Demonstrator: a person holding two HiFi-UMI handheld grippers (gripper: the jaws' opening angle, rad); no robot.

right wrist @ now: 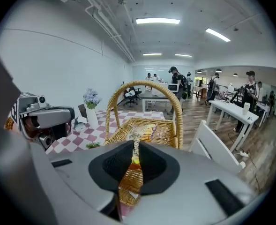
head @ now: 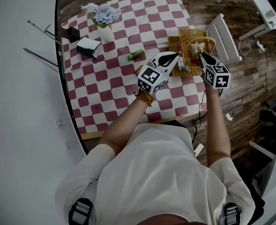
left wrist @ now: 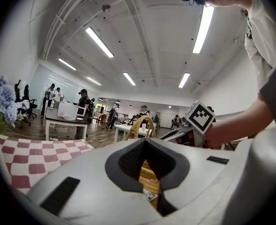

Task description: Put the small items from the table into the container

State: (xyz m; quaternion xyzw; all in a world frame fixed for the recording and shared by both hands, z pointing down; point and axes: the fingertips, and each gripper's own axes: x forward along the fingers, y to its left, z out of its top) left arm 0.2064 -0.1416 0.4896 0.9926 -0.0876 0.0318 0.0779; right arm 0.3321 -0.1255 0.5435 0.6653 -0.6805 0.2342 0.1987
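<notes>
Basket (head: pixel 174 43) (wicker) sits under right fingers (head: pixel 205 60) pinching a thin packet (right wrist: pixel 136 149); left fingers (head: pixel 168 60) pressed together.

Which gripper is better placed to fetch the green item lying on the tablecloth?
Left. The left gripper is nearer the green item and looks empty; the right gripper, over the basket, pinches a thin wrapper.
</notes>
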